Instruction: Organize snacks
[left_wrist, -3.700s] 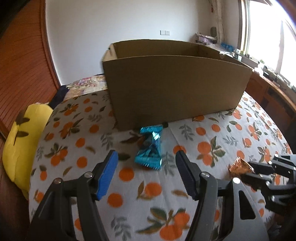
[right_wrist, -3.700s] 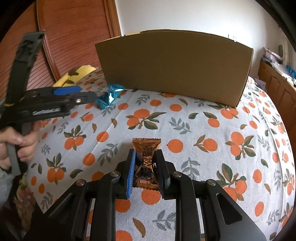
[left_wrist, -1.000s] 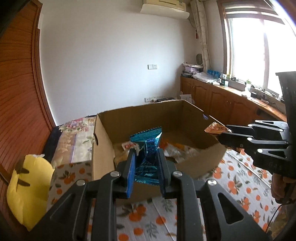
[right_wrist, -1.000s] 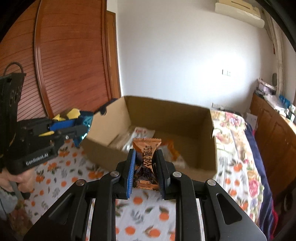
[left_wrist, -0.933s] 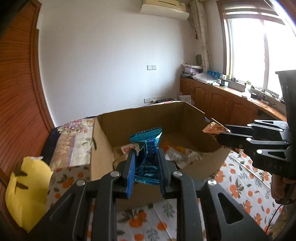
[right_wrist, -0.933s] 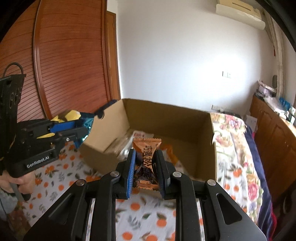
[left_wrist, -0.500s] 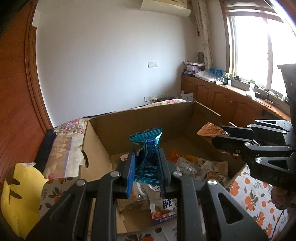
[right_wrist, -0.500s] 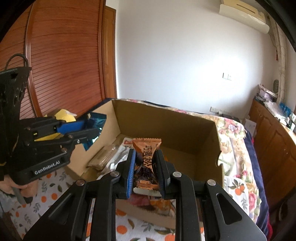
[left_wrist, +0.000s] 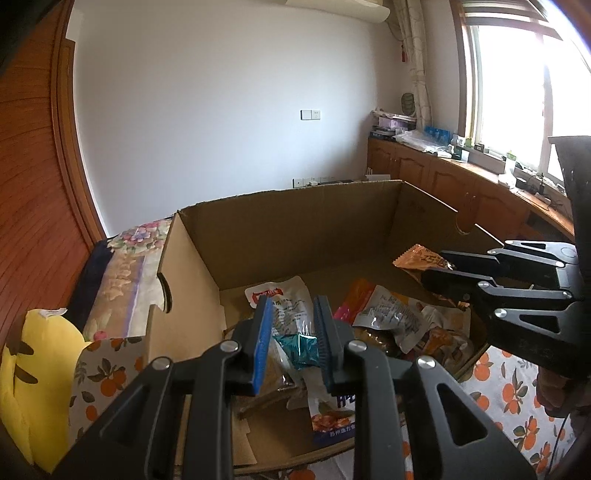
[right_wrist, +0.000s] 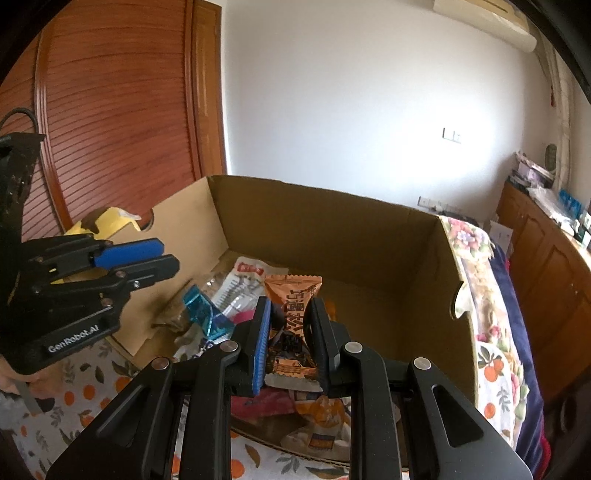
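Filling mid-frame in both views: cardboard box (left_wrist: 295, 236), already littered with packets. Left gripper (left_wrist: 293, 341) — jaws just parted; teal snack (left_wrist: 301, 345), clamped a moment ago, now sits loose below them on the pile, so that piece counts as delivered. Right gripper (right_wrist: 290, 341) — closed on orange snack (right_wrist: 293, 306), held above the box interior, release pending.

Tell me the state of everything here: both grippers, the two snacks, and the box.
Left gripper: fingers have just eased apart, nothing gripped.
Teal snack: free of the fingers, down in the box.
Right gripper: shut on the orange snack, above the box.
Orange snack: held upright, not yet in the box.
Box: open on top, with several snack packets inside.
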